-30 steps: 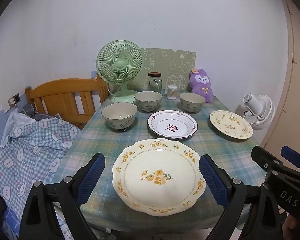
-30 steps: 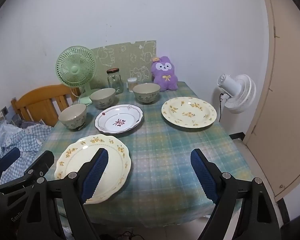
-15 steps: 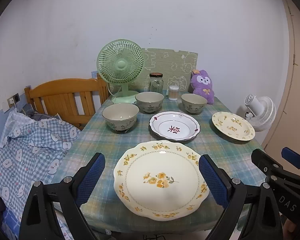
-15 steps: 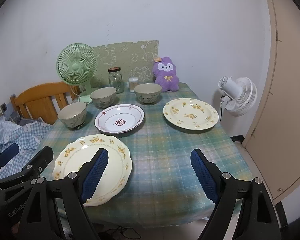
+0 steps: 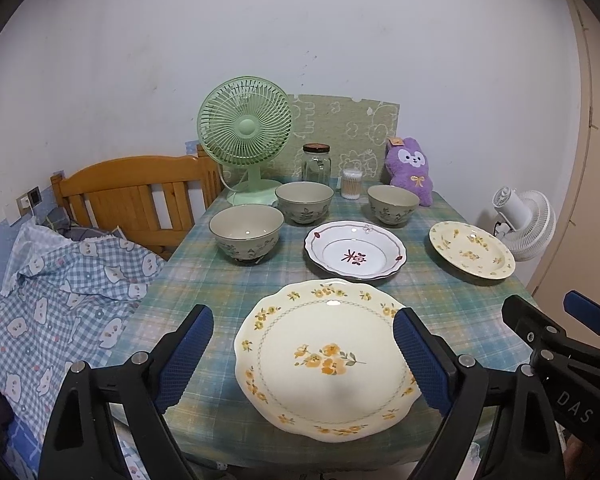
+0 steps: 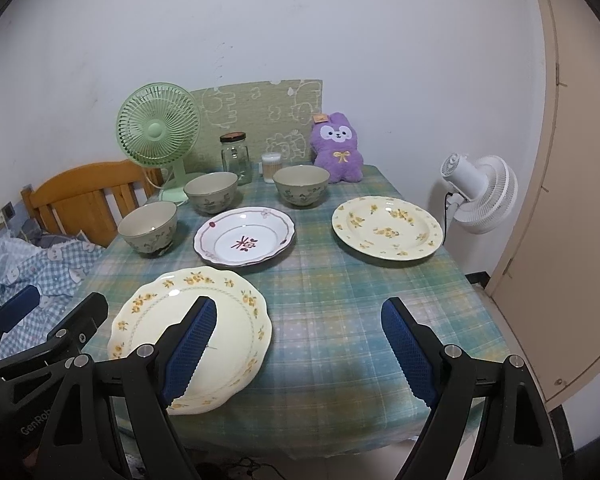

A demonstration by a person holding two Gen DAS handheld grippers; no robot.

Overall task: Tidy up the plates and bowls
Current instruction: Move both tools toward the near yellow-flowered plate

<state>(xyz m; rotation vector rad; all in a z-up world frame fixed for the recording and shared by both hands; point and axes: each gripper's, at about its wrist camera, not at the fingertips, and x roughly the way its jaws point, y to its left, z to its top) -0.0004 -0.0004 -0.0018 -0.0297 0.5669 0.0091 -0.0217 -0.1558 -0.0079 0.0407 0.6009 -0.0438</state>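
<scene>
A table [image 5: 204, 280] with a green checked cloth is being seen from its near edge. A big yellow flower plate [image 5: 328, 360] is being kept at the near edge of the table. The left gripper [image 5: 304, 356] is being held over this plate with its jaws wide; they have just been closing a little, and the plate is not being pressed by them. The right gripper [image 6: 298, 350] is being held with its jaws wide over bare cloth, and nothing is being held in it.

A white plate with a red mark [image 5: 355, 250] is being kept in the middle. A second yellow flower plate [image 5: 471, 249] is being kept at the right. Three grey bowls are being kept farther back: a left bowl [image 5: 246, 233], a middle bowl [image 5: 304, 201] and a right bowl [image 5: 393, 204]. At the far edge, a green fan [image 5: 245, 136], a glass jar [image 5: 316, 163] and a purple bunny toy [image 5: 409, 170] are being kept.
</scene>
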